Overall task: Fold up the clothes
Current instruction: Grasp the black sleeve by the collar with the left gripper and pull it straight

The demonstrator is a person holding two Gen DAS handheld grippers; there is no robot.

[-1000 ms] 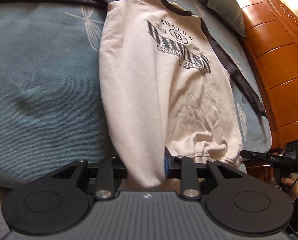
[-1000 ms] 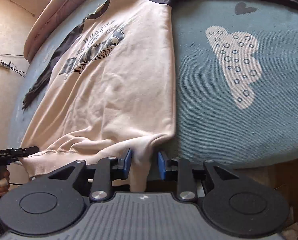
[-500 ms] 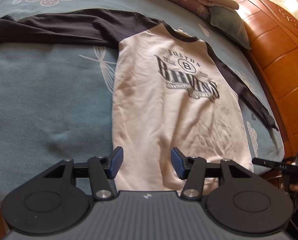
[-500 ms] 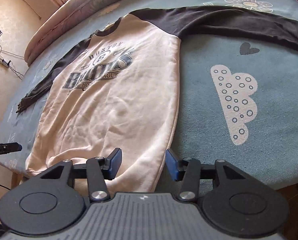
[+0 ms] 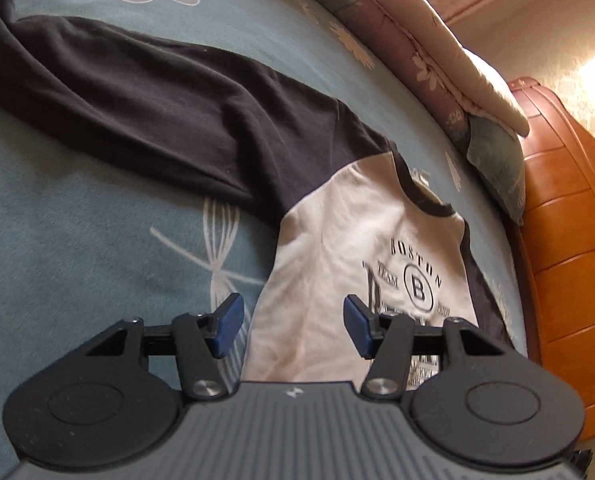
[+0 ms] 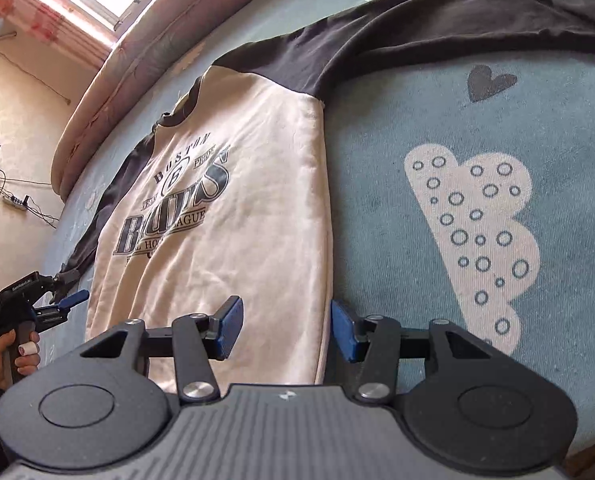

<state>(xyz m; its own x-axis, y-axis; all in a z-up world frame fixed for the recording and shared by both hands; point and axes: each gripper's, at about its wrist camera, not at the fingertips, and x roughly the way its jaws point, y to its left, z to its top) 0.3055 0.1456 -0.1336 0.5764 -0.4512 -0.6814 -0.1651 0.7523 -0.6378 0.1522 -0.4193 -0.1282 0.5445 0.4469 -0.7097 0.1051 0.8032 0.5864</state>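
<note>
A cream sweatshirt (image 5: 337, 248) (image 6: 233, 216) with black sleeves and a "Boston Bruins" print lies flat, face up, on a blue bedspread (image 5: 69, 248). One black sleeve (image 5: 137, 100) stretches out to the left in the left wrist view, and the same sleeve (image 6: 457, 20) runs to the upper right in the right wrist view. My left gripper (image 5: 293, 326) hovers open over the shirt's side edge, holding nothing. Open as well, my right gripper (image 6: 285, 332) hangs above the other side edge with nothing between its fingers. The hem is hidden behind the gripper bodies.
A rolled floral quilt (image 5: 417, 40) (image 6: 145, 40) and pillow (image 5: 493, 160) lie along the far side of the bed. A wooden headboard (image 5: 569, 260) stands at the right. A hand holding the left gripper (image 6: 21, 300) appears at the left of the right wrist view.
Both grippers let go of the sweatshirt's hem, opened, and moved forward up along the shirt toward its shoulders. The shirt now lies flat.
</note>
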